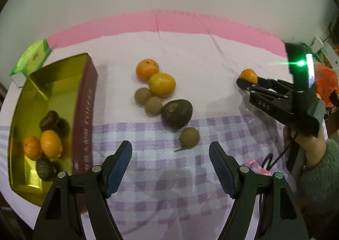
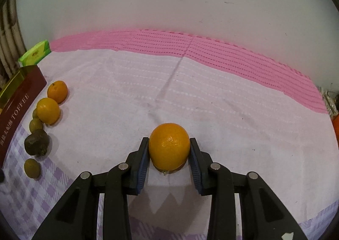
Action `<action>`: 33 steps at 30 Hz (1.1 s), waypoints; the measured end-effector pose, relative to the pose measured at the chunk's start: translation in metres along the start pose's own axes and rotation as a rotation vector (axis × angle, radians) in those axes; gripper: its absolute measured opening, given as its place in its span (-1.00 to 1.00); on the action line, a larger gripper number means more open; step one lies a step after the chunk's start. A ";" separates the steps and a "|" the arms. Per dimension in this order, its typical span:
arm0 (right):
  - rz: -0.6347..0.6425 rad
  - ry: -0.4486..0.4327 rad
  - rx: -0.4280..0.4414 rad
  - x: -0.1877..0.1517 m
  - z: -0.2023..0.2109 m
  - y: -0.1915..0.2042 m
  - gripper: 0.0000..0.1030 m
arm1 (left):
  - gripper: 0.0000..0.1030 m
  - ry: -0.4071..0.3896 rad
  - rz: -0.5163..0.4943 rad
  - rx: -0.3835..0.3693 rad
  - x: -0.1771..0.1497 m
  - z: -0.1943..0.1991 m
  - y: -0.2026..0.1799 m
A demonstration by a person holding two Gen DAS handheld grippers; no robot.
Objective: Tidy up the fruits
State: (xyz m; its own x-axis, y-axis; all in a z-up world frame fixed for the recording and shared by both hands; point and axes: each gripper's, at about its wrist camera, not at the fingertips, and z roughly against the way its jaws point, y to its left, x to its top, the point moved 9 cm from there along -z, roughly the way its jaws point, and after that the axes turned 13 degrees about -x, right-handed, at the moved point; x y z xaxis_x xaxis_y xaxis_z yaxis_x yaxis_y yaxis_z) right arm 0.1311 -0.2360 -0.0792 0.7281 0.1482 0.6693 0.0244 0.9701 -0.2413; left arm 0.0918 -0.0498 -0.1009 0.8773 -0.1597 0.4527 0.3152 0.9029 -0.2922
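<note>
My right gripper (image 2: 169, 151) is shut on an orange kumquat (image 2: 169, 146) on the cloth; it also shows in the left wrist view (image 1: 249, 75), far right. My left gripper (image 1: 170, 161) is open and empty above the checked cloth, just short of a brown longan (image 1: 189, 136). A loose pile lies mid-table: a tangerine (image 1: 147, 70), a yellow-orange fruit (image 1: 162, 85), two longans (image 1: 142, 96), and a dark passion fruit (image 1: 177, 114). The gold tin (image 1: 37, 83) at left holds two orange fruits (image 1: 50, 143) and dark chestnut-like fruits (image 1: 49, 120).
A green and white carton (image 1: 31, 58) stands behind the tin. The tin's maroon wall (image 2: 14, 113) reads TOFFEE. A pink band (image 2: 211, 51) runs along the table's far edge by the wall. Red clutter (image 1: 326, 83) sits at far right.
</note>
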 end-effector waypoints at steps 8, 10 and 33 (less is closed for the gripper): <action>-0.020 0.007 0.022 -0.002 -0.002 -0.003 -0.35 | -0.04 0.050 0.017 0.012 0.005 -0.032 -0.008; -0.020 0.007 0.021 -0.003 -0.001 -0.003 -0.35 | -0.21 0.059 0.024 0.011 0.006 -0.037 -0.008; -0.021 0.009 0.024 -0.003 -0.001 -0.005 -0.34 | -0.51 0.045 0.030 0.025 0.008 -0.035 -0.003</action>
State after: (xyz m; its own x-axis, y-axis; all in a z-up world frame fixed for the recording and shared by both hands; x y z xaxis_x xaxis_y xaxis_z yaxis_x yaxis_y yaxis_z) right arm 0.1295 -0.2418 -0.0804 0.7335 0.1258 0.6679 0.0233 0.9775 -0.2098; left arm 0.1105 -0.0681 -0.1252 0.9015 -0.1498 0.4060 0.2800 0.9172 -0.2834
